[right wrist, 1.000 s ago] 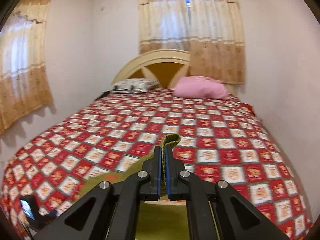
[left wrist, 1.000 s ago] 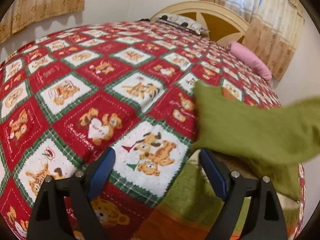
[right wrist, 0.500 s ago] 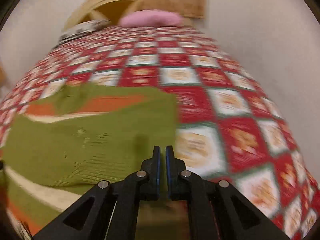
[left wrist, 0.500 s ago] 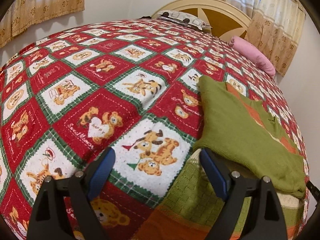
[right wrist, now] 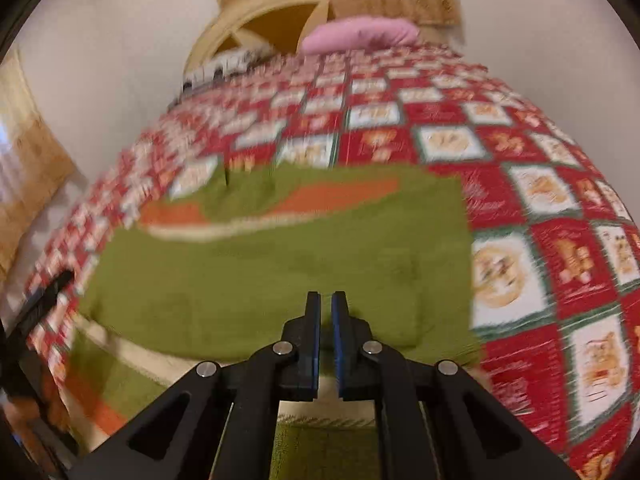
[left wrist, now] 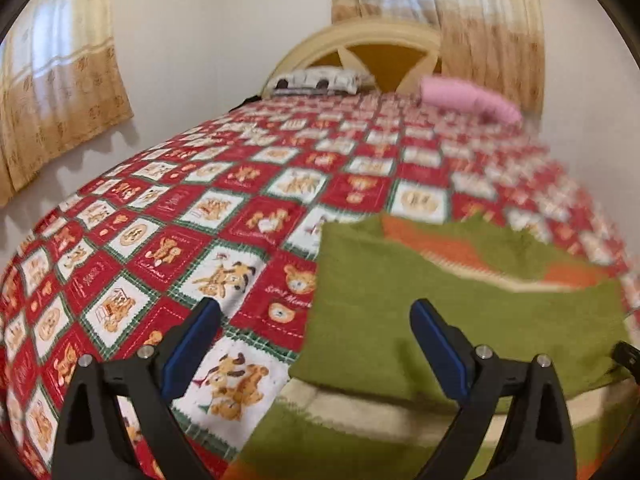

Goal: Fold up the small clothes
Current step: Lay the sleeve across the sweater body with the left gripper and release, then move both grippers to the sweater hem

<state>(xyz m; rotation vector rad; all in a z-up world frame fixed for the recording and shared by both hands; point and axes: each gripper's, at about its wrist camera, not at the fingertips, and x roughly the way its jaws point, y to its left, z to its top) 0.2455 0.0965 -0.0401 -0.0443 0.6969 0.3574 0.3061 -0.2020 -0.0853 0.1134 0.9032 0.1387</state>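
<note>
We see the left gripper [left wrist: 314, 326] with its blue-padded fingers [left wrist: 192, 344] spread wide and still opening, nothing between them. It hangs over the bed [left wrist: 168, 216], whose cover is a red, white and green check printed with teddy bears. One finger stands over the bedcover, the other over the near left part of a green knitted sweater [left wrist: 384, 320] with orange and cream stripes.

The right gripper [right wrist: 326, 300] has its fingers [right wrist: 313, 320] drawn almost together, a thin slit left between the pads. Whether they pinch the knit we cannot tell; the tips sit over the folded green layer near its front edge.

The sweater [right wrist: 280, 272] lies flat on the near end of the bed, a green panel folded over its striped body. A pink pillow [left wrist: 468, 98] and a patterned pillow [left wrist: 320, 78] rest by the headboard [left wrist: 384, 46].
</note>
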